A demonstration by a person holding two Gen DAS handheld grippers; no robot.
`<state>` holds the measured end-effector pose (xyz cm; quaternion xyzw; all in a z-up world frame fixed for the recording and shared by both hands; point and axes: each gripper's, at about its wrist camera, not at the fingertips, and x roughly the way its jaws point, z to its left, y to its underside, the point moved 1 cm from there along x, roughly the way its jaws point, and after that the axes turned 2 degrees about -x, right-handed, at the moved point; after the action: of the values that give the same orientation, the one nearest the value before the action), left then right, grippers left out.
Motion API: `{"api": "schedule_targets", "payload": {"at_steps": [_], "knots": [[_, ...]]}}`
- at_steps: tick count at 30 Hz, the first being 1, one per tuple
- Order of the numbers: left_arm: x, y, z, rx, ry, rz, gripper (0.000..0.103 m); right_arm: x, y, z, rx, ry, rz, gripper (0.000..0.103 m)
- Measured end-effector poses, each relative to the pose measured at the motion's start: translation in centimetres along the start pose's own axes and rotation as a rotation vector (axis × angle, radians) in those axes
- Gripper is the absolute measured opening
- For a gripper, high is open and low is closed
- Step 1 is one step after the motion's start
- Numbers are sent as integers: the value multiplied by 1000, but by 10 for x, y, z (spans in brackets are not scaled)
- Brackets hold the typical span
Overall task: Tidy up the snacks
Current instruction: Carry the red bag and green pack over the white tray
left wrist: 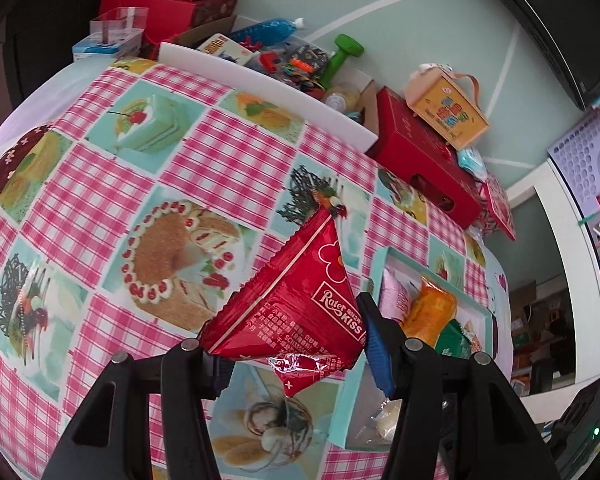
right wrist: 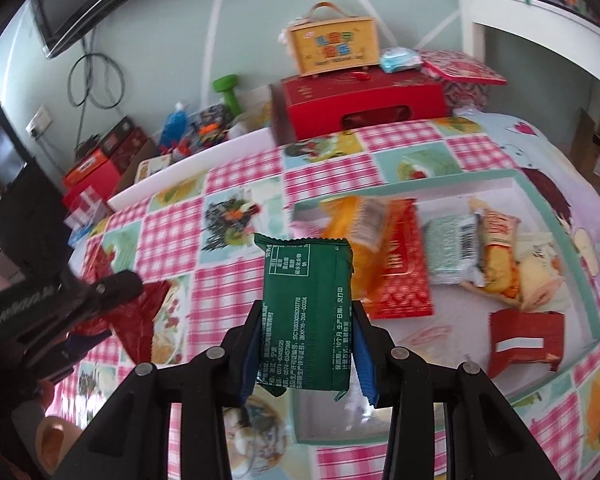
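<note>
Your left claw pinches a crinkly red triangular foil packet above the checked bench; your right claw clamps a flat green wrapper beside the teal-rimmed tray.

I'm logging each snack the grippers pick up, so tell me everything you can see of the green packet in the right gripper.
The dark green foil snack packet is a small rectangular pillow pack with crimped, serrated ends and a glossy, slightly creased skin. Its back faces the camera, showing white printed text and a table. It stands upright, clamped at its sides between the blue-padded fingers of the right gripper, held above the checked tablecloth beside the white tray of snacks.
</note>
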<state>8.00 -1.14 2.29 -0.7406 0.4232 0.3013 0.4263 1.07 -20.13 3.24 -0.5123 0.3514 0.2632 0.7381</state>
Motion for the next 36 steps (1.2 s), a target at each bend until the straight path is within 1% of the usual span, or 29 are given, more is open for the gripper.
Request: {"api": "schedule_targets", "payload": {"at_steps": [10,18,21,25,29,36], "knots": [[6,14,-25,77,13,27,57,-9,-10,-49,123,52,-32,42],[20,32,-52,154,51,99,57,-13,-10,-104,251,139,-36,42],[26,41,-64,193,58,128,57,-13,-10,-118,278,162,-32,42],[36,56,-81,249,57,167,57,-12,-9,-126,295,168,-24,42],[44,67,-91,285,56,195,57,-10,-9,-125,285,163,-15,43],[53,71,-95,292,75,212,57,-5,-9,-117,254,154,-6,43]]}}
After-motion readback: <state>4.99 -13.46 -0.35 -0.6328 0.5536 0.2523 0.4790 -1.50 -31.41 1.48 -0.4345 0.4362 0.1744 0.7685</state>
